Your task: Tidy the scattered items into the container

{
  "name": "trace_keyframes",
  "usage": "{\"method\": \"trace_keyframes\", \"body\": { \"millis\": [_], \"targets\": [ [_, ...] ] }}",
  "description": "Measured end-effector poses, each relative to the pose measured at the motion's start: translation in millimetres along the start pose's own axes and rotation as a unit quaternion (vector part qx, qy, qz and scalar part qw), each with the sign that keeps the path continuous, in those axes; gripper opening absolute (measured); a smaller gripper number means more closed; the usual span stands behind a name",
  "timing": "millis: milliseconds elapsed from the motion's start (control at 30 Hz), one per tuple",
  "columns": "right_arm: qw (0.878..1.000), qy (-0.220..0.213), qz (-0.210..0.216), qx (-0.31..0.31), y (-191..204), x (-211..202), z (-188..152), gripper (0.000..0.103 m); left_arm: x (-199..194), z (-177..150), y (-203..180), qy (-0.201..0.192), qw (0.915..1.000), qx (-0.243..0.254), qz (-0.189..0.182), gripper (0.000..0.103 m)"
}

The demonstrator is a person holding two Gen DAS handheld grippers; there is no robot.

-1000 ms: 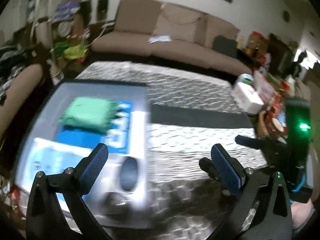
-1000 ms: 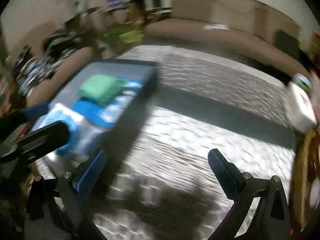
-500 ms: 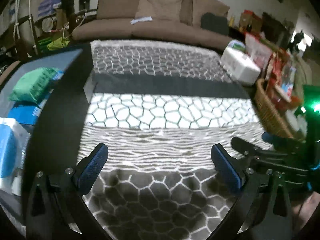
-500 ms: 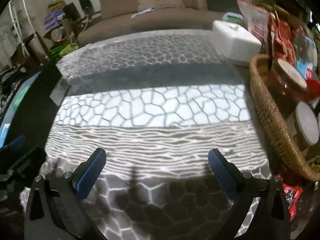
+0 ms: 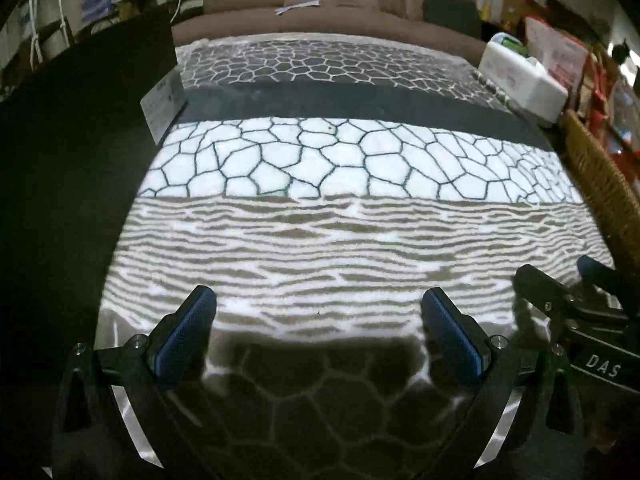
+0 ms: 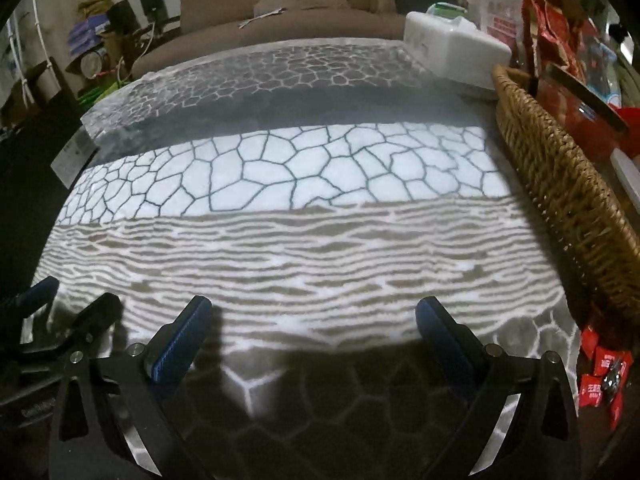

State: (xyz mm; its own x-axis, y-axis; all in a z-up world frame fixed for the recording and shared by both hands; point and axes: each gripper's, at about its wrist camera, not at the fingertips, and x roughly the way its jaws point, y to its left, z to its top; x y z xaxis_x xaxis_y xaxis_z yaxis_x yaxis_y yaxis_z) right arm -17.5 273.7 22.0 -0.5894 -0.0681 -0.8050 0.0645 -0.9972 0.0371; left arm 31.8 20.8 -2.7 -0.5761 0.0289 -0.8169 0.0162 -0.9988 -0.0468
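The black container [image 5: 80, 184] shows only its dark outer wall at the left of the left wrist view, with a white label [image 5: 163, 100] on its corner; its contents are hidden. The same container [image 6: 28, 184] fills the left edge of the right wrist view. My left gripper [image 5: 319, 312] hangs open over the patterned cloth [image 5: 340, 184] with nothing between its fingers. My right gripper [image 6: 313, 320] is open and empty too, low over the same cloth [image 6: 300, 168]. Each gripper appears at the edge of the other's view.
A wicker basket [image 6: 560, 184] full of red packets stands along the right edge. A white plastic box [image 6: 452, 52] sits behind it. Small red packets [image 6: 604, 380] lie on the cloth by the basket's near end. A brown sofa [image 5: 332, 4] runs behind the table.
Both grippers have swung right and down, away from the container. Its open inside with the green and blue items has left view; only its dark wall remains. Both stay open.
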Motion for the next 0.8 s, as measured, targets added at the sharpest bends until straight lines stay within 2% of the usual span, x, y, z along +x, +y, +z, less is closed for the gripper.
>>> {"method": "trace_keyframes", "body": {
  "millis": [167, 800],
  "targets": [
    [1.000, -0.003, -0.017, -0.008, 1.0, 3.3, -0.5, 0.103, 0.6, 0.4, -2.7, 0.005, 0.9999, 0.010, 0.011, 0.103],
    [1.000, -0.002, -0.018, -0.009, 2.1, 4.4, -0.1, 0.103, 0.9, 1.6, -2.4, 0.005, 0.9999, 0.010, 0.011, 0.103]
  ]
}}
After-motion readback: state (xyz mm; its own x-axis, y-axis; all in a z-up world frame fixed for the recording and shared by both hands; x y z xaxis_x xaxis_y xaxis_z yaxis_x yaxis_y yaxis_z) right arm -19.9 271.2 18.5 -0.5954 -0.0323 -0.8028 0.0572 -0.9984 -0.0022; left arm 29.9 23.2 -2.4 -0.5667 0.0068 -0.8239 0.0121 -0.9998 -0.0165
